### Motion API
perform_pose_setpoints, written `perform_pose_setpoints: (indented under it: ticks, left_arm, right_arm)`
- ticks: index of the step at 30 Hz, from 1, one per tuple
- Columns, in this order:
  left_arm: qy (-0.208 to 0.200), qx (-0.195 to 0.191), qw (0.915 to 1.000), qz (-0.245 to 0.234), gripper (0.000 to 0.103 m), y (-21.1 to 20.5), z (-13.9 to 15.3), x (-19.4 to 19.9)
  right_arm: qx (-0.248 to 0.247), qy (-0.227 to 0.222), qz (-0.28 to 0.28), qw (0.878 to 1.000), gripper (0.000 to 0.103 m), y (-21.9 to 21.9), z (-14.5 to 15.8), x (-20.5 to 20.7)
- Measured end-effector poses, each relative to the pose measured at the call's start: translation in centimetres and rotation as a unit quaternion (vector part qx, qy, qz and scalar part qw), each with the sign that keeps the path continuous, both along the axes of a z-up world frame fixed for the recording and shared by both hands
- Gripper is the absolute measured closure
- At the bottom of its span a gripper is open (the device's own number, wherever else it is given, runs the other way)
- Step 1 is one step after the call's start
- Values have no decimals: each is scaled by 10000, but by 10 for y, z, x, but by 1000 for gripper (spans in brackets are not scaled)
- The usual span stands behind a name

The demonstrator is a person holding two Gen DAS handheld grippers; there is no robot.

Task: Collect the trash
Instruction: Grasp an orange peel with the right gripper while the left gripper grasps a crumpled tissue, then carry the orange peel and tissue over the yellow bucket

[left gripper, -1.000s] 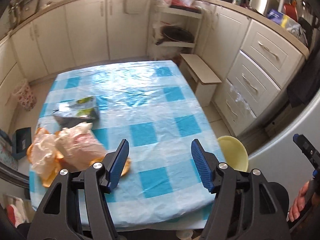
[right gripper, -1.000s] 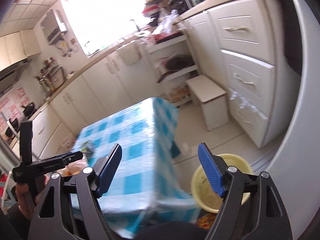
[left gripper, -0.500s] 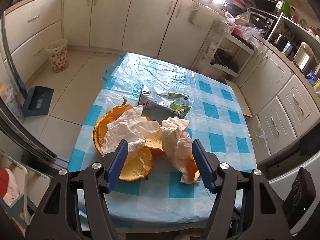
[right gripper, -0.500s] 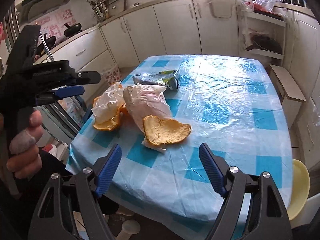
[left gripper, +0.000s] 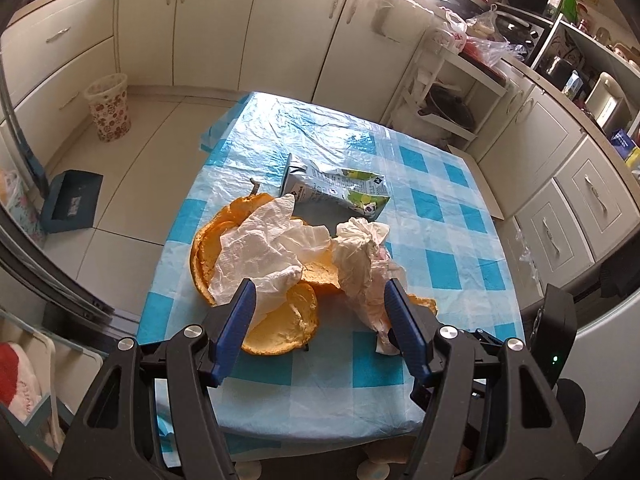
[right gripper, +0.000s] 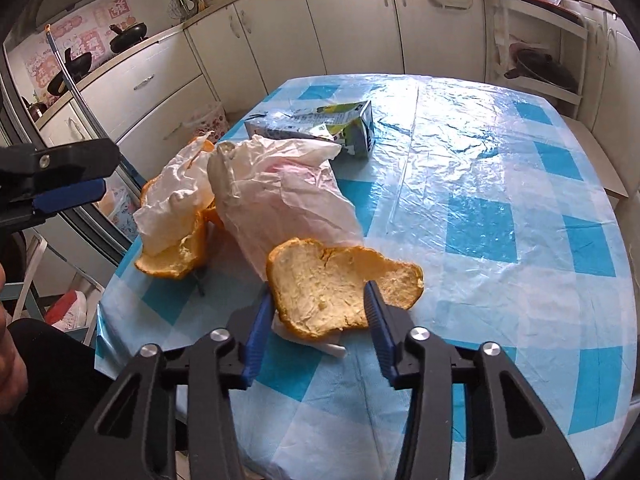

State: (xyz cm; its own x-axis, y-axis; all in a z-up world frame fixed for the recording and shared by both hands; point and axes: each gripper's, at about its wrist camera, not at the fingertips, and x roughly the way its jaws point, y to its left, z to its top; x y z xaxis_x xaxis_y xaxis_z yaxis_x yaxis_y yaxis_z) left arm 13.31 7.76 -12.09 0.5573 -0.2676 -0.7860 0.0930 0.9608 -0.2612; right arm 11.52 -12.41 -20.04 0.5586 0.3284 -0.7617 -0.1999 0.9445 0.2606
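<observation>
Trash lies on the blue-checked table (left gripper: 436,208): orange pomelo peels (left gripper: 288,320), a crumpled white tissue (left gripper: 260,252), a crumpled thin bag (left gripper: 364,264) and a flattened drink carton (left gripper: 340,192). My left gripper (left gripper: 318,296) is open above the near peel and tissue. My right gripper (right gripper: 318,298) is open, its jaws straddling a large peel piece (right gripper: 332,284) near the table's front edge. The bag (right gripper: 276,200), the carton (right gripper: 320,128) and the left gripper's fingers (right gripper: 68,194) also show in the right wrist view.
Cream kitchen cabinets (left gripper: 288,40) ring the room. A patterned waste bin (left gripper: 108,108) stands on the floor at far left. An open shelf unit with a pan (left gripper: 448,108) stands behind the table. A blue dustpan (left gripper: 72,200) lies on the floor.
Both grippers have swung toward the trash pile and come closer to it. The right gripper's jaws now sit around the near peel piece; the left hovers over the other peel.
</observation>
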Motion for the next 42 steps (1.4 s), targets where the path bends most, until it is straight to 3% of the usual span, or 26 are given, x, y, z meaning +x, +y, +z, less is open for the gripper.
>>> perform_pose_setpoints:
  ticks: [1, 2, 10, 16, 17, 18, 20, 24, 31, 39, 40, 42]
  left_arm:
    - [8, 22, 10000, -34, 40, -1, -1, 1]
    - [18, 60, 10000, -70, 40, -4, -2, 3]
    - [233, 618, 9975, -270, 40, -50, -21, 32]
    - [363, 931, 9950, -49, 40, -64, -37, 51]
    - [348, 938, 9950, -37, 47, -65, -37, 52]
    - [346, 946, 9949, -30, 65, -65, -37, 53]
    - [363, 910, 9952, -54, 75, -66, -39, 54]
    - [71, 848, 9964, -54, 77, -63, -27, 46]
    - [-408, 289, 9983, -298, 78, -59, 1, 24]
    - [-674, 415, 9962, -368, 78, -70, 19, 11]
    - [-669, 394, 9964, -329, 78, -68, 19, 11]
    - [-638, 348, 9971, -246, 78, -63, 19, 12]
  right_arm:
    - [32, 7, -32, 10000, 85, -3, 1, 0]
    - [97, -7, -63, 9999, 90, -6, 2, 0]
    - [720, -206, -543, 9957, 96, -52, 16, -9]
    - [960, -211, -788, 9920, 96, -78, 16, -11]
    - [980, -220, -805, 9917, 96, -81, 16, -12]
    - [1003, -229, -816, 9913, 96, -83, 17, -12]
    - [1035, -254, -834, 9908, 96, -87, 18, -13]
    - [1110, -323, -913, 9891, 96, -96, 20, -16]
    - [1251, -428, -1107, 9850, 96, -116, 24, -22]
    - [1295, -395, -1180, 9837, 95, -130, 23, -28]
    - [1314, -281, -1080, 9850, 91, -130, 19, -27]
    - [1232, -133, -849, 9887, 55, -119, 12, -27]
